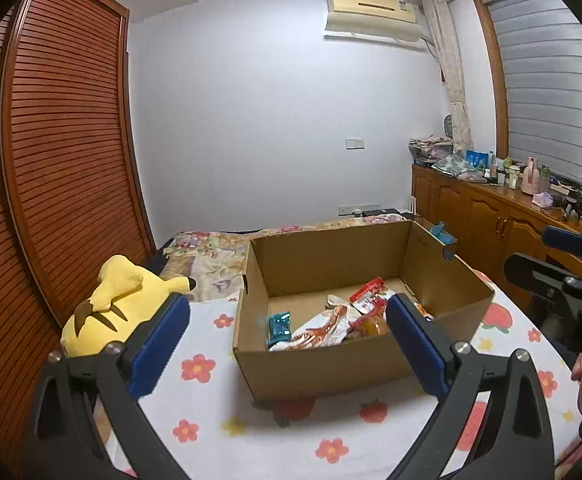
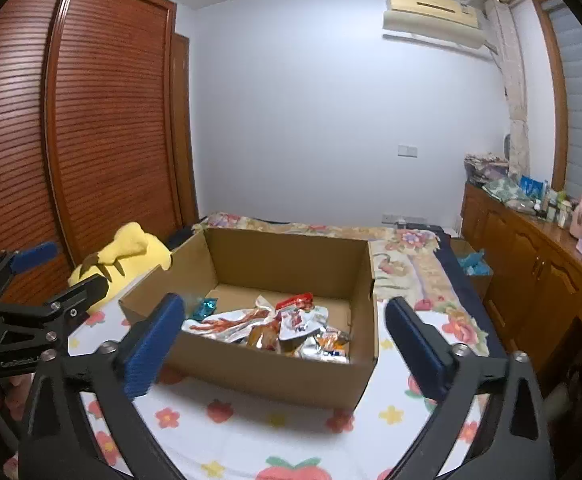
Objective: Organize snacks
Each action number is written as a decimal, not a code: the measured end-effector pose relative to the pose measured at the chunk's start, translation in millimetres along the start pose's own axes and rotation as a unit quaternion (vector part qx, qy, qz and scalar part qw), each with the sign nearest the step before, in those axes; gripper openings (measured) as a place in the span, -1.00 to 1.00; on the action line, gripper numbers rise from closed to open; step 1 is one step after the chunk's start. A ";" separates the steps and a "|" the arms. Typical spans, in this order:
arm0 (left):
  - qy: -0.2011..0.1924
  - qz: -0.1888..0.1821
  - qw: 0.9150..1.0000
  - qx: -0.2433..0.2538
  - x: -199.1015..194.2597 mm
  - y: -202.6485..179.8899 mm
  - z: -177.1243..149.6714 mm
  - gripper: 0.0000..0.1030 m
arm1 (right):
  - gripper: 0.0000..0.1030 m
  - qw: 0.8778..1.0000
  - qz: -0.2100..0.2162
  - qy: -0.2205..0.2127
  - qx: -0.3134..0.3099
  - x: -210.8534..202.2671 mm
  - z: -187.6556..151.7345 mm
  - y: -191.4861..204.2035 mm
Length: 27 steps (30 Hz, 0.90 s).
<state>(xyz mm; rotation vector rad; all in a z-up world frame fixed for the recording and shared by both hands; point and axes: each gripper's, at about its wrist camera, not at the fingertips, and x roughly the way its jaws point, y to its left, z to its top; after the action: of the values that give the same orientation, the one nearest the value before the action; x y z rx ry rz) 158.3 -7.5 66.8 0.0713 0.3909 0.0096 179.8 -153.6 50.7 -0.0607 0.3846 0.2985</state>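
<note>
Presently: both my left gripper (image 1: 287,344) and right gripper (image 2: 285,344) spread, empty; ahead, open brown cardboard box (image 1: 443,316) holding foil snack packets (image 2: 291,328). Next, probably sorting them.

The left gripper (image 1: 287,332) and right gripper (image 2: 285,332) share one build: matte black plastic frames with triangular cut-outs, silver round-headed screws at the joints, and fingers (image 1: 159,344) faced with ribbed dark blue pads. Small white lettering marks the left frame. Bare skin shows beside each handle.
</note>
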 end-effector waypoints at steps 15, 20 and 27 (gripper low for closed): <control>0.012 -0.002 1.000 0.000 -51.9 -6.2 -38.9 0.93 | 1.00 0.999 -0.024 -0.014 0.015 -54.2 -43.3 3.4; 0.017 -0.003 1.000 -0.003 -55.0 -3.7 -47.8 0.93 | 1.00 0.999 -0.028 -0.015 0.018 -58.5 -47.7 3.3; 0.019 -0.004 1.000 -0.008 -57.9 -2.0 -52.2 0.93 | 1.00 0.999 -0.033 -0.017 0.017 -62.9 -50.1 4.3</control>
<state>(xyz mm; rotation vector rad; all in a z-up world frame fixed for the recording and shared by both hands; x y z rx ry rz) 84.9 -7.3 40.5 0.0533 0.4297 0.0071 104.9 -172.6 28.1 -0.0346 0.3541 0.2267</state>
